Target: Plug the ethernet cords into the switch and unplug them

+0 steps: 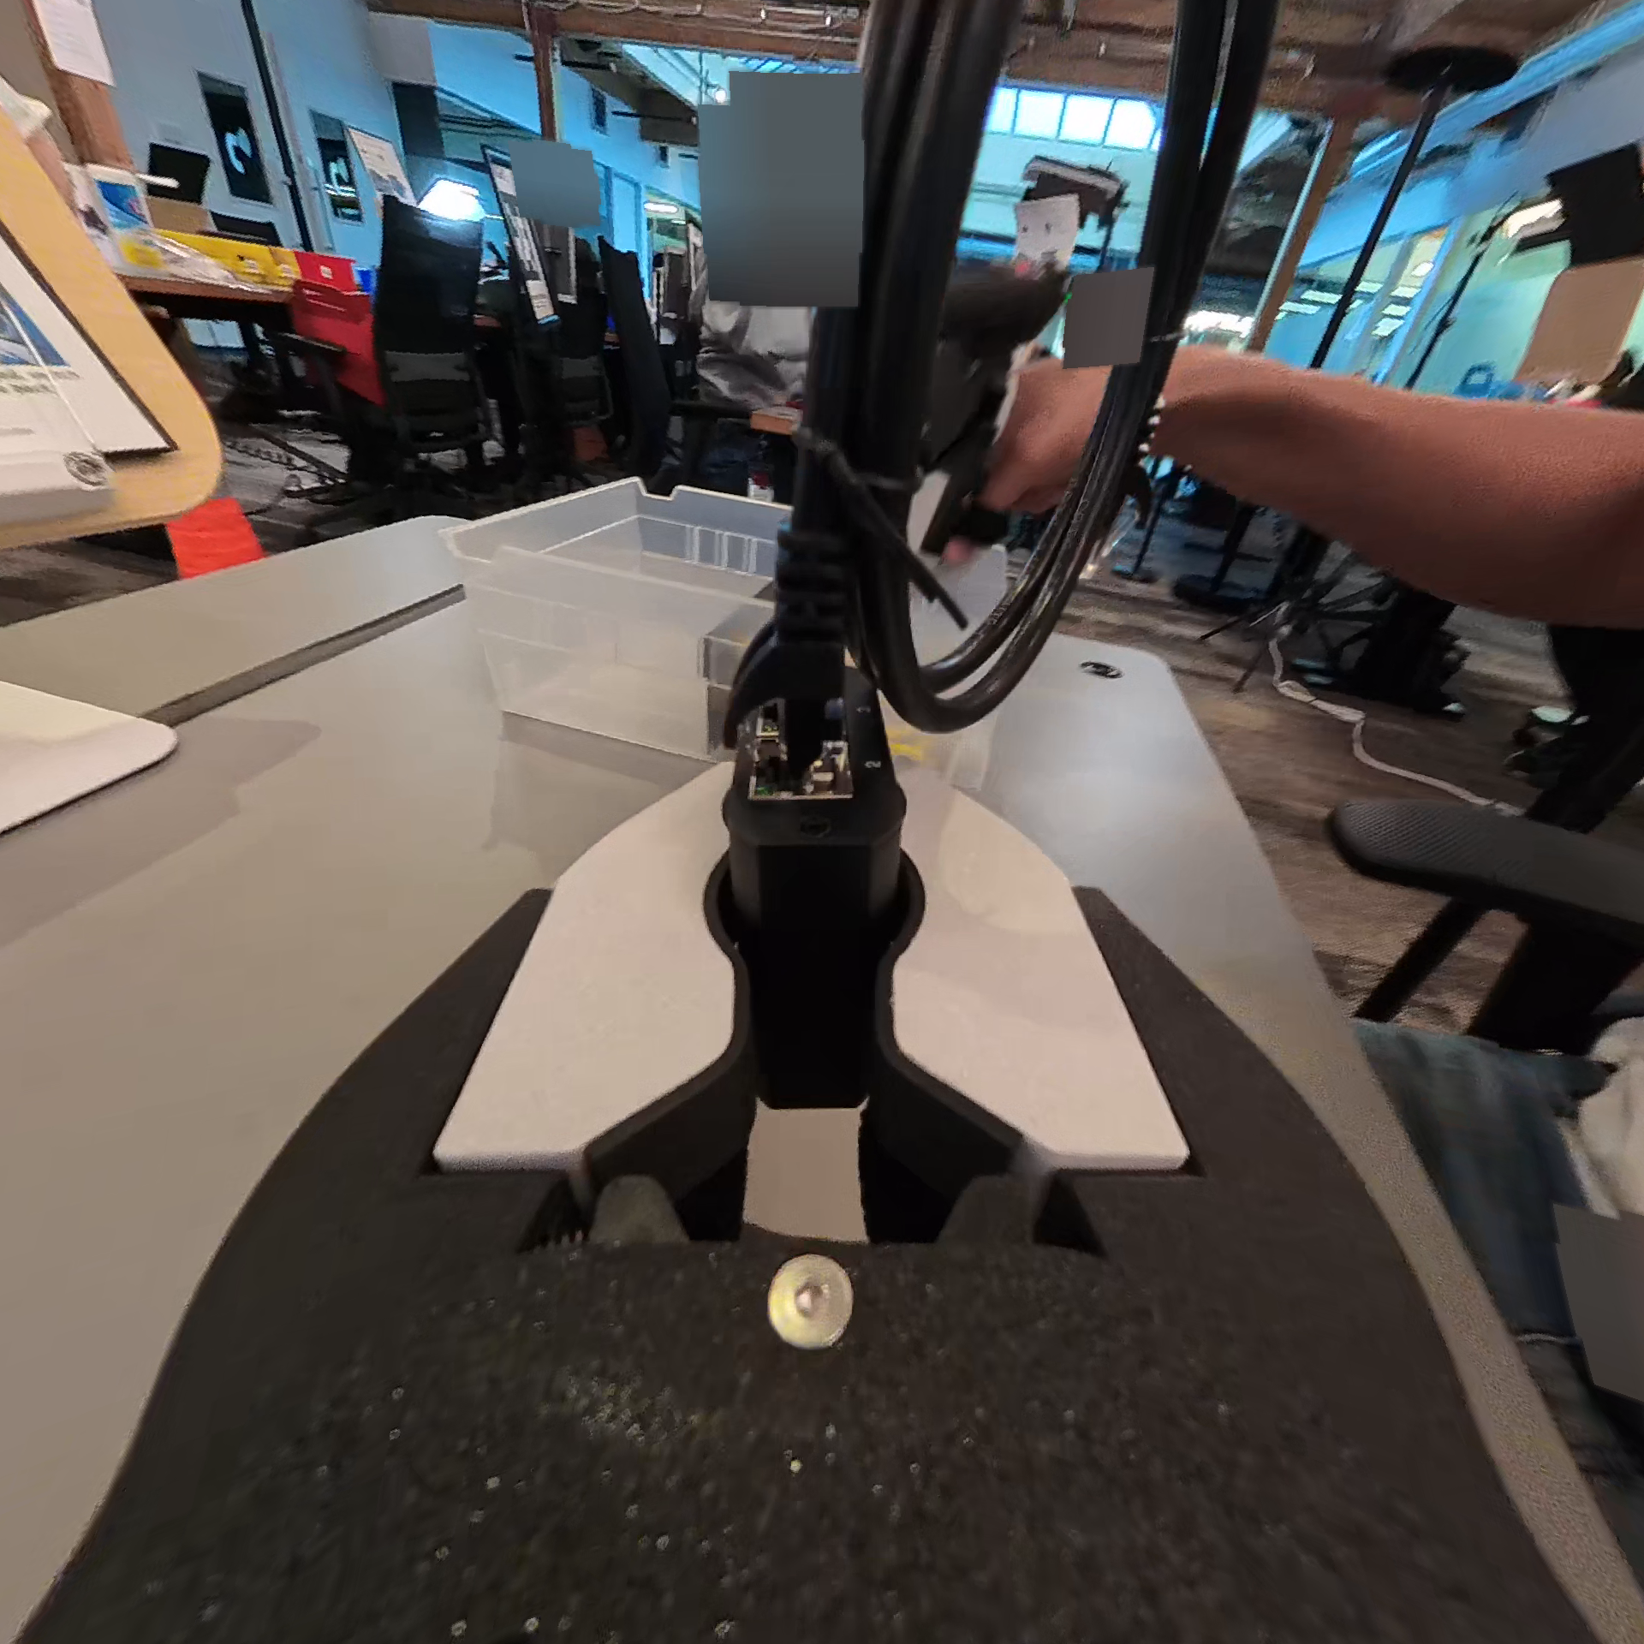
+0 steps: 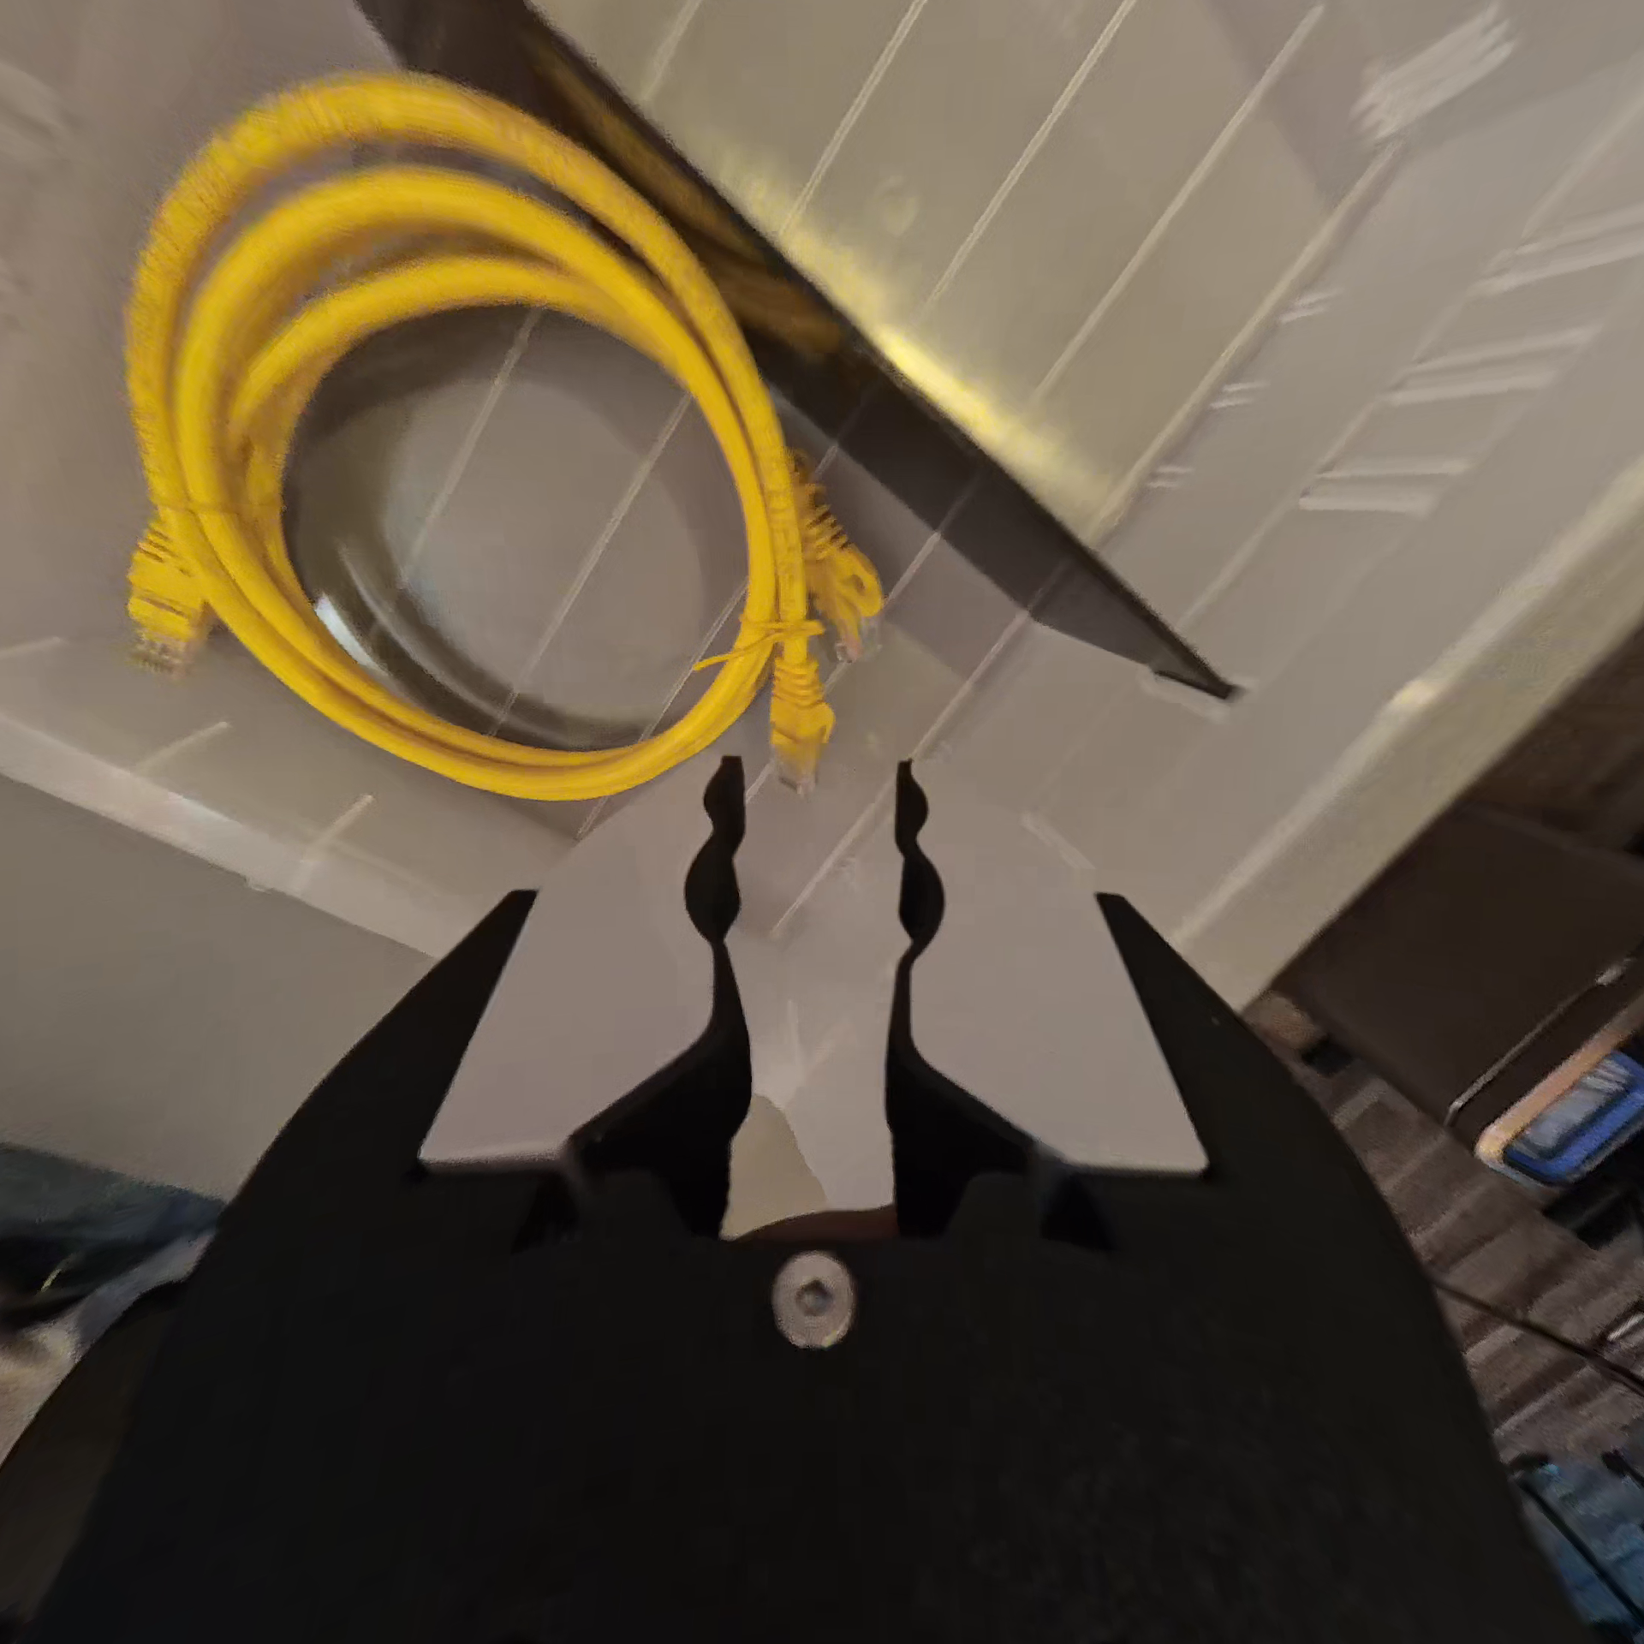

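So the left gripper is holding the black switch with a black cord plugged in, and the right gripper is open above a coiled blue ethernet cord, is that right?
Not quite: the coiled ethernet cord is yellow, not blue, as the right wrist view shows. The rest stands: the right gripper is open above it, and in the left wrist view the left gripper holds the black switch with a black cord plugged in.

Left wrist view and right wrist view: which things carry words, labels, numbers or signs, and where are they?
I do not quote writing; these things bear it.
black switch: small white marks beside its ports.
framed sheet, left edge: print, blurred.
dark posters, far wall: too small to read.
yellow cord, right wrist view: no writing visible.
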The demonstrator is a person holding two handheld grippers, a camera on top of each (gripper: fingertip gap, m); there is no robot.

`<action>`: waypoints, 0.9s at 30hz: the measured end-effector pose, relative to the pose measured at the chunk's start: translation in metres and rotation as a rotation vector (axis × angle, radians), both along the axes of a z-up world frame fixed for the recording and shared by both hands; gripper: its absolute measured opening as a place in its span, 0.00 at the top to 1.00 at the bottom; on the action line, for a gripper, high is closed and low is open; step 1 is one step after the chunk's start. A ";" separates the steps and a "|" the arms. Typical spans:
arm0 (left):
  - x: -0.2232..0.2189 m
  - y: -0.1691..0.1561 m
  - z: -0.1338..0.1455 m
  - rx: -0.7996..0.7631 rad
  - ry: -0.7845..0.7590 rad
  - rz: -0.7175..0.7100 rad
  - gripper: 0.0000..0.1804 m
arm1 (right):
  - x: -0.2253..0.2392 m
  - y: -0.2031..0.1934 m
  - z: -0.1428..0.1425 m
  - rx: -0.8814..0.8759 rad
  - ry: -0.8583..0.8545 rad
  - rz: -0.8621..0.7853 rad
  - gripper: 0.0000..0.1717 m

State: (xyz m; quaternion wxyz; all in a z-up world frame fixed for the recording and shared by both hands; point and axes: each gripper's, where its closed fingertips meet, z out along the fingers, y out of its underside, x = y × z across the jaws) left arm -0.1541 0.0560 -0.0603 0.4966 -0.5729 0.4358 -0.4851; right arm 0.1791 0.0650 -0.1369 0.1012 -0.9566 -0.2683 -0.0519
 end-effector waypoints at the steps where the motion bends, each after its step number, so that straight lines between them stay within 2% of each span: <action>1: 0.000 0.001 -0.001 0.023 0.010 0.008 0.86 | -0.003 0.003 0.015 0.077 -0.004 0.004 0.80; 2: 0.000 0.001 -0.002 0.046 0.018 0.010 0.86 | -0.010 0.005 0.031 0.155 0.020 0.011 0.79; 4: 0.001 -0.002 -0.003 0.099 0.034 0.007 0.86 | -0.047 0.005 0.064 0.313 0.182 0.081 0.78; 7: 0.004 -0.015 0.000 0.174 0.010 -0.041 0.86 | -0.136 -0.009 0.104 0.495 0.566 0.325 0.77; 9: 0.006 -0.030 0.007 0.193 -0.035 -0.105 0.86 | -0.196 -0.032 0.117 0.533 0.805 0.560 0.74; 10: 0.006 -0.037 0.011 0.197 -0.058 -0.134 0.86 | -0.216 -0.037 0.119 0.567 0.862 0.637 0.74; 13: 0.008 -0.054 0.017 0.200 -0.094 -0.205 0.86 | -0.263 -0.039 0.116 0.617 0.928 0.774 0.77; 16: 0.010 -0.068 0.017 0.200 -0.103 -0.275 0.86 | -0.298 -0.035 0.129 0.702 0.986 0.862 0.82; 18: 0.012 -0.075 0.013 0.212 -0.083 -0.304 0.86 | -0.319 -0.044 0.129 0.643 1.029 0.959 0.81; 20: 0.014 -0.079 0.007 0.236 -0.045 -0.316 0.86 | -0.336 -0.050 0.120 0.586 1.001 1.037 0.79; 23: 0.016 -0.079 0.002 0.254 -0.014 -0.308 0.86 | -0.348 -0.056 0.113 0.553 0.973 1.101 0.80; 27: 0.015 -0.073 0.001 0.263 0.002 -0.283 0.86 | -0.339 -0.050 0.116 0.600 0.967 1.062 0.84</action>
